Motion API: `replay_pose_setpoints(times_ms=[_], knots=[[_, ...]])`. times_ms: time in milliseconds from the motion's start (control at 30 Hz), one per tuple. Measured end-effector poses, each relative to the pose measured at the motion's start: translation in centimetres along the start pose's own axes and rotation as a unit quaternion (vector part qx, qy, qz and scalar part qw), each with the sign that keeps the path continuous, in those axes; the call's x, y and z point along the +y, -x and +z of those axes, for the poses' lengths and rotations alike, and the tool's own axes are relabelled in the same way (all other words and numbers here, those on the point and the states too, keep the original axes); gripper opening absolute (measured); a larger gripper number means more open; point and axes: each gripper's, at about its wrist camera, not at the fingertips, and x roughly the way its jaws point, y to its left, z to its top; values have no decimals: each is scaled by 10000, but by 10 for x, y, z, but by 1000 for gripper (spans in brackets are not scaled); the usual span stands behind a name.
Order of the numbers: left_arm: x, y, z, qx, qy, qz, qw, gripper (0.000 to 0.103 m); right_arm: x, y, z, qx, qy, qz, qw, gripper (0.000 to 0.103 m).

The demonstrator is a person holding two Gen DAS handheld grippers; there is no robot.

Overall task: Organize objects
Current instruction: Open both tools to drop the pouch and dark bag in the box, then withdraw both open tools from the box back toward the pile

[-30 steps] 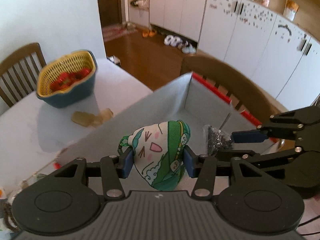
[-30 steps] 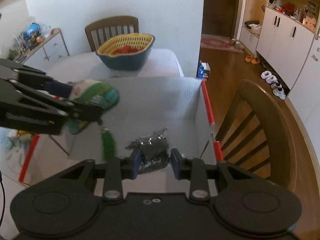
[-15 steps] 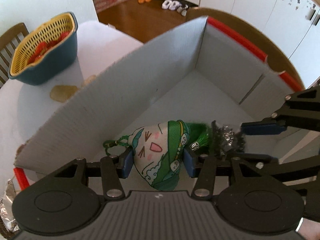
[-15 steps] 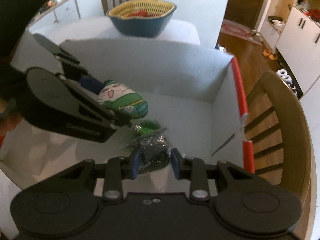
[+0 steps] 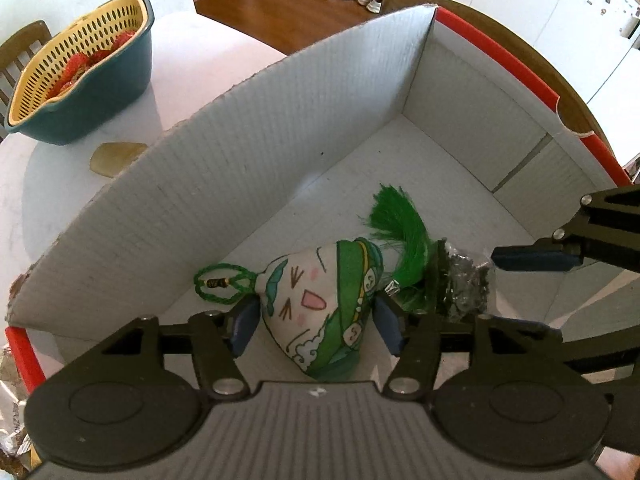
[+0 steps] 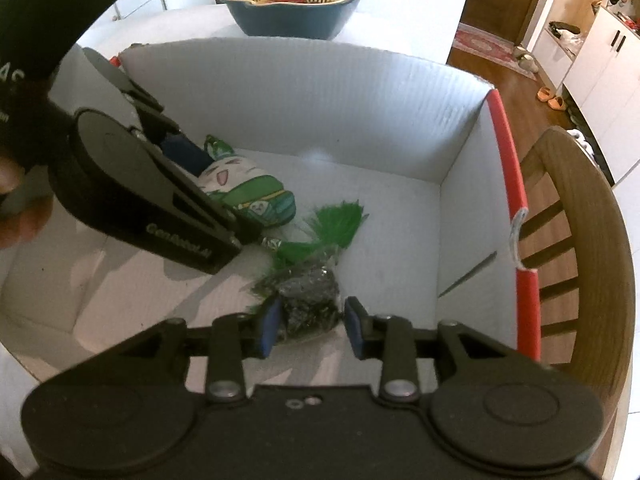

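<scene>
Box [image 5: 280,140]: holds plush sachet [image 5: 320,304] and dark foil packet [image 6: 308,300], both on its floor.
Basket [image 5: 80,80]: red items inside.
Left gripper [image 5: 316,320]: jaws opening, spread clear of sachet.
Right gripper [image 6: 310,326]: jaws opening, packet between.

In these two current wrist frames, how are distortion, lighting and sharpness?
Left wrist: heavy fisheye bows the white box wall; the green pouch is sharp and evenly lit. Right wrist: dimmer and softer, with a dark sleeve blocking the upper left corner and a small glare spot on the box floor.
</scene>
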Motion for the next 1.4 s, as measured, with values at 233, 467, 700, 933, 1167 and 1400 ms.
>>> replay_pose_setpoints(times_ms=[233, 467, 700, 933, 1167, 1400], knots=[[-2, 18, -4, -224, 28, -67, 9997, 71, -9, 17, -4, -211, -267, 49, 9994, 52], [-3, 55, -17, -648, 144, -267, 9974, 71, -13, 50, -11, -575, -481, 150, 9971, 62], [-5, 92, -34, -1082, 247, -334, 9933, 72, -12, 82, -21, -879, -598, 265, 9940, 68], [4, 132, -62, -1473, 567, -347, 9869, 78, -3, 111, -31, -1201, -719, 314, 9897, 74], [21, 162, -101, -1784, 854, -284, 9798, 84, 13, 130, -29, -1530, -948, 348, 9830, 90], [54, 185, -148, -2006, 1144, -150, 9729, 86, 44, 141, -26, -1770, -1118, 391, 9771, 97]])
